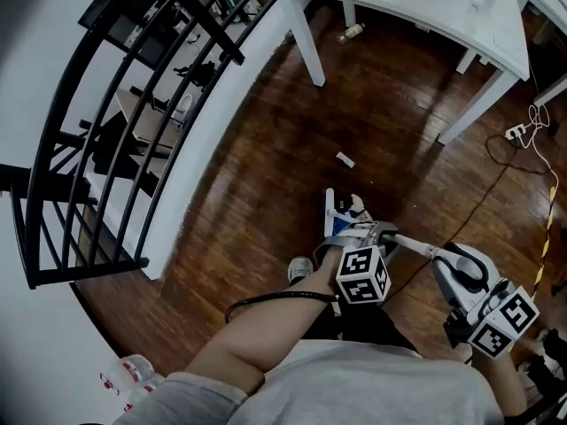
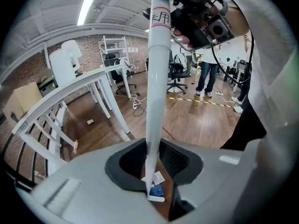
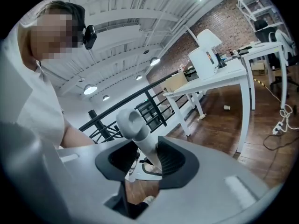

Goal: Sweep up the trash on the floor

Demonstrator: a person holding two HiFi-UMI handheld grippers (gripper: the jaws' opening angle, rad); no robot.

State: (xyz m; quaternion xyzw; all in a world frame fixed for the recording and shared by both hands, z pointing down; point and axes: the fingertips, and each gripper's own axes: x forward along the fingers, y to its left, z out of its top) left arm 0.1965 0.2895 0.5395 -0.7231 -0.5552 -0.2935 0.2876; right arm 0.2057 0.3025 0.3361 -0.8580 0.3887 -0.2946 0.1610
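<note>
A long white handle (image 2: pixel 156 78) runs through both grippers. Its lower end meets a white and blue dustpan (image 1: pixel 341 209) on the dark wooden floor, with paper scraps (image 2: pixel 158 177) in it. My left gripper (image 1: pixel 368 234) (image 2: pixel 152 167) is shut on the white shaft low down. My right gripper (image 1: pixel 461 277) (image 3: pixel 145 155) is shut on the handle's grey top grip (image 3: pixel 133 125). A white paper scrap (image 1: pixel 345 159) lies on the floor ahead of the dustpan. A small bottle (image 1: pixel 351 33) lies under the table.
A white table (image 1: pixel 425 16) stands ahead, its legs on the floor. A black railing (image 1: pixel 133 104) and a white ledge border the left. A power strip with cable (image 1: pixel 518 133) and striped tape (image 1: pixel 551 211) lie at right. A person (image 2: pixel 208 73) stands behind.
</note>
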